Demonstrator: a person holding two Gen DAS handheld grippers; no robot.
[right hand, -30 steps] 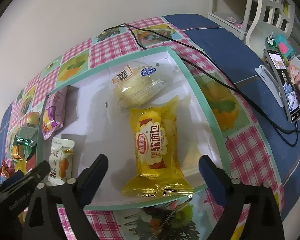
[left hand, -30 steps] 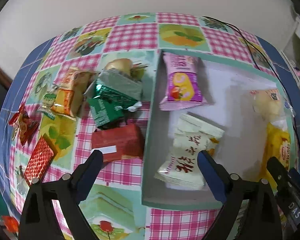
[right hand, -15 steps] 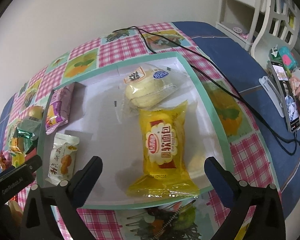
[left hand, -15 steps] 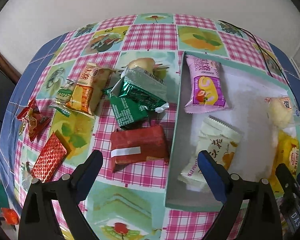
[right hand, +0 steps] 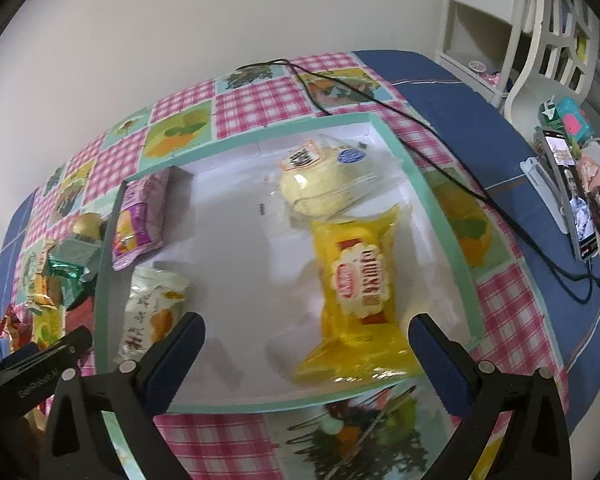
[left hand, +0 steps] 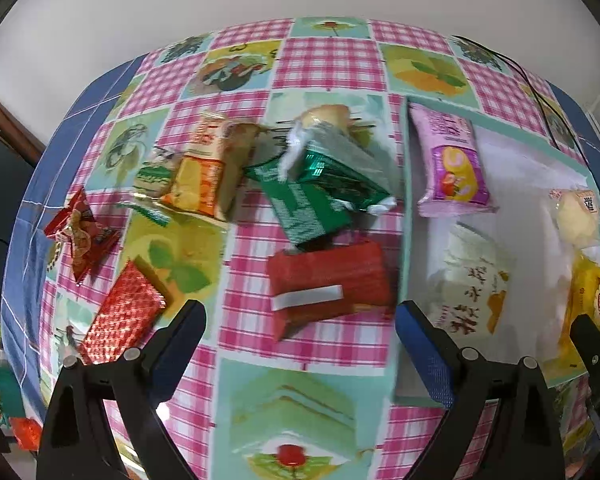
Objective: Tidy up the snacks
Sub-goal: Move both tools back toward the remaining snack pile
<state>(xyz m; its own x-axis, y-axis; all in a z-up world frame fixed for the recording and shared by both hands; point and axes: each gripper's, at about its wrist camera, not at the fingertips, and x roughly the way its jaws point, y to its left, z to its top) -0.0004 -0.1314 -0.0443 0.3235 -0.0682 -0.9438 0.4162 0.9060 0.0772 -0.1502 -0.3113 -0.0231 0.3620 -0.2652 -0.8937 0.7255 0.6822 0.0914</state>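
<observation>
A shallow teal-rimmed box (left hand: 403, 216) (right hand: 448, 236) lies on the checked tablecloth. It holds a pink packet (left hand: 452, 168) (right hand: 140, 216), a white packet (left hand: 472, 284) (right hand: 152, 312), a clear-wrapped bun (right hand: 324, 188) and a yellow cake packet (right hand: 360, 280). Left of the box lie a red block (left hand: 328, 280), a green packet (left hand: 320, 192), an orange packet (left hand: 204, 172), a red foil wafer (left hand: 120, 316) and a small red packet (left hand: 80, 236). My left gripper (left hand: 300, 340) is open above the red block. My right gripper (right hand: 306, 344) is open over the box's front.
A black cable (right hand: 420, 124) runs across the table behind and right of the box. A phone on a stand (right hand: 576, 196) and a white chair (right hand: 556, 40) are at the right. The wall is close behind the table.
My left gripper has moved left, from over the box's edge to over the loose snacks. My right gripper has drawn back and up a little. Both stay open.
</observation>
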